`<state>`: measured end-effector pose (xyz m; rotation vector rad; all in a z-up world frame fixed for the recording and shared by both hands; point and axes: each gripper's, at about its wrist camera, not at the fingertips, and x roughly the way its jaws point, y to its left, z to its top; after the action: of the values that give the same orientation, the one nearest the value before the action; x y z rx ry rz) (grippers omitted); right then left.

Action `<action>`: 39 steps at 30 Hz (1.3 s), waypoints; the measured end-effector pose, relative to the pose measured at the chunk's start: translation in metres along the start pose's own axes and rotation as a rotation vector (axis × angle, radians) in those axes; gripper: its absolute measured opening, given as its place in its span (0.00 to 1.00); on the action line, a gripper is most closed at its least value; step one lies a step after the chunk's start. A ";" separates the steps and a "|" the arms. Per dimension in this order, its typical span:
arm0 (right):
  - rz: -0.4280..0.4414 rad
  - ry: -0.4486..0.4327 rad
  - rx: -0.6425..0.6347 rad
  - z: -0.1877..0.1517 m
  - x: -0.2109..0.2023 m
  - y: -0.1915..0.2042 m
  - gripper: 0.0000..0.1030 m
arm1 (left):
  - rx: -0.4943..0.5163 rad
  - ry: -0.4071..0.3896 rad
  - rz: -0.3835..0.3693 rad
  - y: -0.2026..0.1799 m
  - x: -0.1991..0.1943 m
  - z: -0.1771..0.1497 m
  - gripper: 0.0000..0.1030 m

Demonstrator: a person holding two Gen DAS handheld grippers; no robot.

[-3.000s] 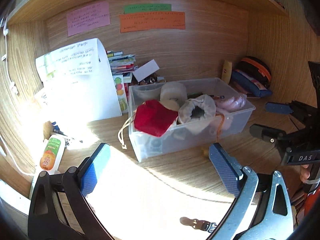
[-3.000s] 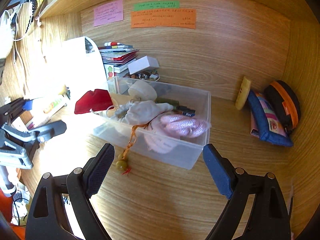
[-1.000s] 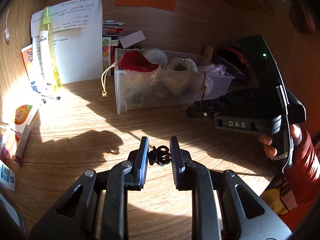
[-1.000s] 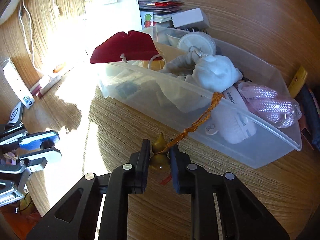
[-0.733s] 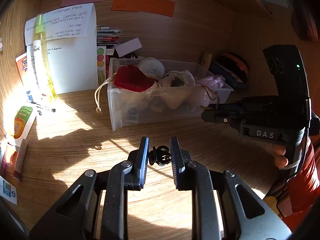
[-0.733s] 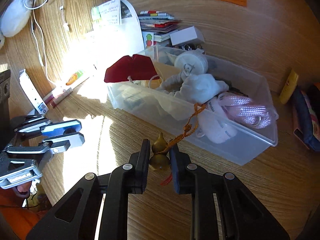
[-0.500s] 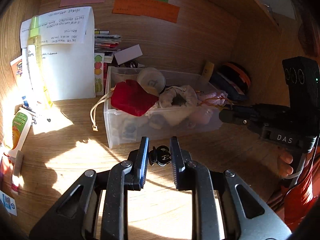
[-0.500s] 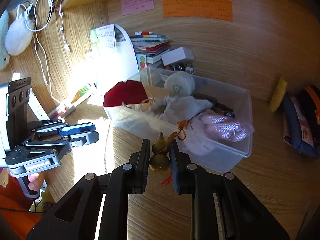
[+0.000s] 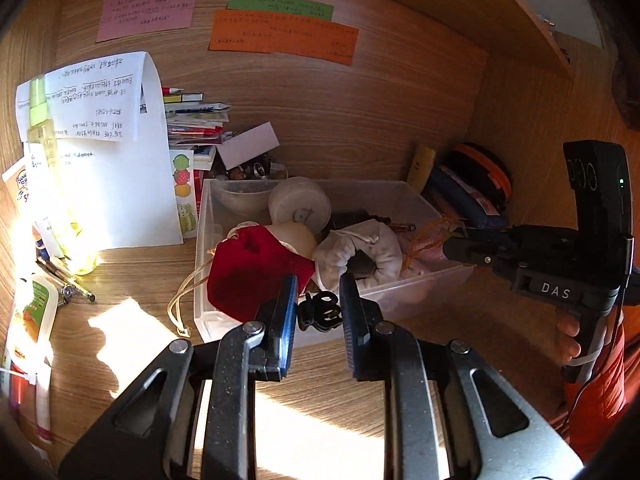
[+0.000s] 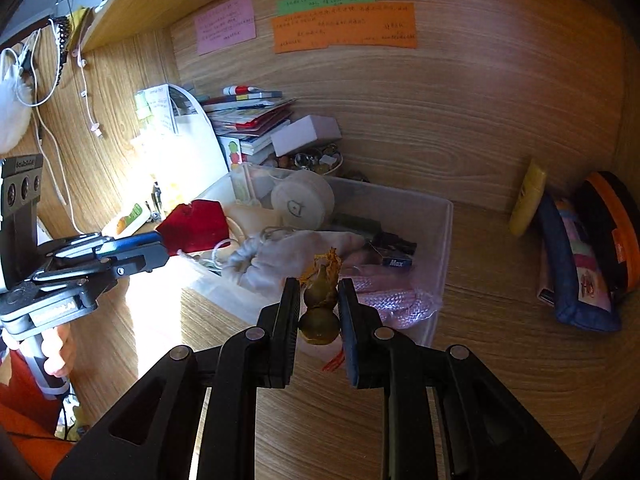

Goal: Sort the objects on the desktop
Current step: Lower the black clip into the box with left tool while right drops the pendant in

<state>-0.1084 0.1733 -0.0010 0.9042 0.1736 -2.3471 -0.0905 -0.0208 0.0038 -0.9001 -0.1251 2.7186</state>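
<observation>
My left gripper [image 9: 318,314] is shut on a small black clip [image 9: 320,315] and holds it just in front of the clear plastic bin [image 9: 416,196]. My right gripper [image 10: 319,316] is shut on a brown gourd charm [image 10: 320,308] with an orange cord and red tassel, held at the bin's near edge [image 10: 440,248]. The bin holds a red pouch [image 9: 252,276], a white pouch [image 9: 360,248], a round white case [image 9: 300,204] and a pink rope bundle [image 10: 392,296].
White papers [image 9: 116,184], a yellow-green bottle [image 9: 52,184] and pens [image 9: 68,280] stand left of the bin. Stacked books [image 10: 248,120] and a white box [image 10: 308,132] sit behind it. Pencil cases [image 10: 580,256] and a yellow tube [image 10: 528,196] lie at the right wall.
Both grippers have risen and moved toward the bin with their objects. The gourd's cord now bunches at the charm instead of trailing from the bin.
</observation>
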 end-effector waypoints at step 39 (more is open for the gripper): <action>-0.084 -0.019 -0.017 0.012 0.023 -0.010 0.47 | 0.036 0.094 0.027 -0.006 0.064 0.028 0.34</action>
<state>-0.1343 0.1661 -0.0080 0.8816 0.2278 -2.4269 -0.1556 0.0033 -0.0092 -1.0246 -0.0445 2.6882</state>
